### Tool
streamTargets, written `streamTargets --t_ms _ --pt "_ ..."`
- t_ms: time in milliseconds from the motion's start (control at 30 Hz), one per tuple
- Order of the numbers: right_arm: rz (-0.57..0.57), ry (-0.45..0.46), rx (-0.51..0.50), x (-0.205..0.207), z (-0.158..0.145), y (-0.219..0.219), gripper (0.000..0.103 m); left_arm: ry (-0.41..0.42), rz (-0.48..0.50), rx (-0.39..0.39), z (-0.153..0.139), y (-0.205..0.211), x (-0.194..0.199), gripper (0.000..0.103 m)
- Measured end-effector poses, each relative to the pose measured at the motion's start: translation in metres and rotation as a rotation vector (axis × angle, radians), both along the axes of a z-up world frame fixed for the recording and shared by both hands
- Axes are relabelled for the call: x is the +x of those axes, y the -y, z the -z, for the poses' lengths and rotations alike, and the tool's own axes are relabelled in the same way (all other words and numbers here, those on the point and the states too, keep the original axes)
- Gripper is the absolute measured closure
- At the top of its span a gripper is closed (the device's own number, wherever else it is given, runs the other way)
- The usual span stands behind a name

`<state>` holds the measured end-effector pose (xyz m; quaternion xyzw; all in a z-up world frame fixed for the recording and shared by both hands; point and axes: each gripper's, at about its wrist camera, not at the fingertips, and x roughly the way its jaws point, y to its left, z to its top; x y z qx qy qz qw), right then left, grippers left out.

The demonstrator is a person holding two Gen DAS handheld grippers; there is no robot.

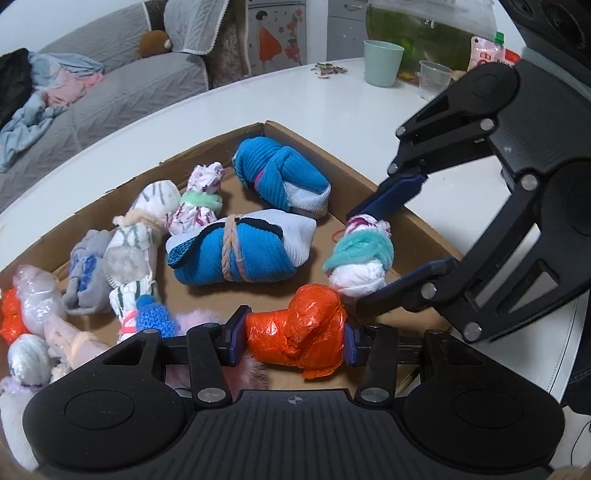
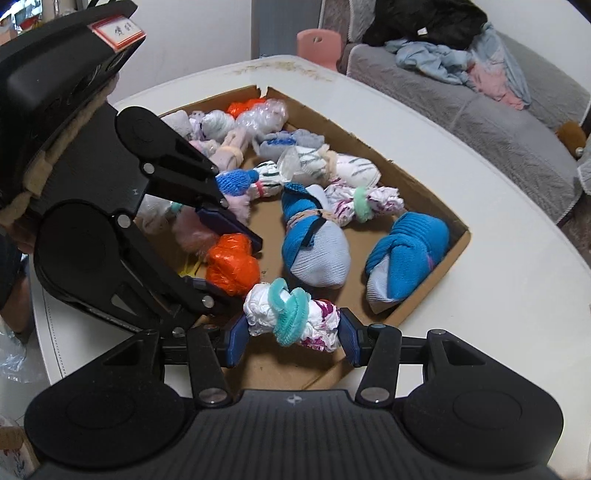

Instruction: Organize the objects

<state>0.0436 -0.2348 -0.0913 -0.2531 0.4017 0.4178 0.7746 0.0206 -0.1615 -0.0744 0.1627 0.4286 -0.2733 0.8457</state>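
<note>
A shallow cardboard box [image 1: 343, 173] on a white table holds several tied bundles of socks and bags. My left gripper [image 1: 295, 341] is shut on an orange plastic bundle [image 1: 299, 332] and holds it over the box's near edge; the same bundle [image 2: 232, 264] and the left gripper [image 2: 227, 258] show in the right wrist view. My right gripper [image 2: 291, 334] is shut on a white bundle tied with a teal band [image 2: 291, 317], just above the box's edge. In the left wrist view the right gripper [image 1: 384, 247] holds that bundle [image 1: 360, 258] beside the orange one.
In the box lie two blue sock rolls [image 1: 282, 177] [image 1: 240, 251], a striped white bundle [image 1: 144, 218], a grey one [image 1: 83, 273] and others. A green cup [image 1: 382, 61], a clear cup [image 1: 434, 79] and a fish tank [image 1: 428, 29] stand at the table's far side. A grey sofa [image 2: 498, 122] is beyond.
</note>
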Motion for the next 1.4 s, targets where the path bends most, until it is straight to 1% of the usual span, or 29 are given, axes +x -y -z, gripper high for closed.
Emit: streamTargets --t_ms 100,300,400,500,600,667,733,800,900,1033,1200,1400 --pt "-0.004 -0.005 -0.005 0.002 0.003 -0.001 0.056 0.009 0.007 0.010 0.001 0.001 -0.001 0.048" --pt "-0.003 -0.014 -0.018 0.008 0.004 -0.004 0.056 -0.009 0.002 0.009 0.001 0.000 0.001 0.047" --pt "0.005 -0.013 -0.022 0.009 0.004 -0.004 0.056 -0.017 0.000 0.018 0.000 0.001 0.002 0.041" --pt "0.011 -0.007 -0.026 0.010 0.004 -0.006 0.054 -0.009 0.009 0.029 0.001 0.003 -0.001 0.038" --pt "0.013 -0.009 -0.028 0.011 0.004 -0.006 0.053 -0.015 0.013 0.030 0.001 0.003 -0.003 0.031" --pt "0.015 -0.012 -0.029 0.011 0.004 -0.007 0.052 -0.017 0.014 0.032 0.000 0.003 -0.003 0.031" --pt "0.016 -0.015 -0.028 0.011 0.003 -0.006 0.052 -0.017 0.015 0.036 -0.001 0.003 -0.004 0.028" --pt "0.017 -0.016 -0.022 0.011 0.002 -0.006 0.049 -0.015 0.012 0.037 -0.003 0.004 -0.005 0.027" --pt "0.025 -0.012 -0.015 0.011 -0.001 -0.005 0.045 -0.016 -0.002 0.039 -0.006 0.004 -0.006 0.025" --pt "0.042 -0.009 -0.007 0.010 -0.005 -0.004 0.042 -0.015 -0.029 0.035 -0.012 0.004 -0.011 0.021" --pt "0.069 -0.007 0.006 0.009 -0.010 -0.002 0.039 -0.014 -0.048 0.030 -0.019 0.003 -0.016 0.020" --pt "0.109 -0.015 0.012 0.006 -0.015 -0.002 0.036 -0.013 -0.089 0.041 -0.029 -0.004 -0.021 0.017"
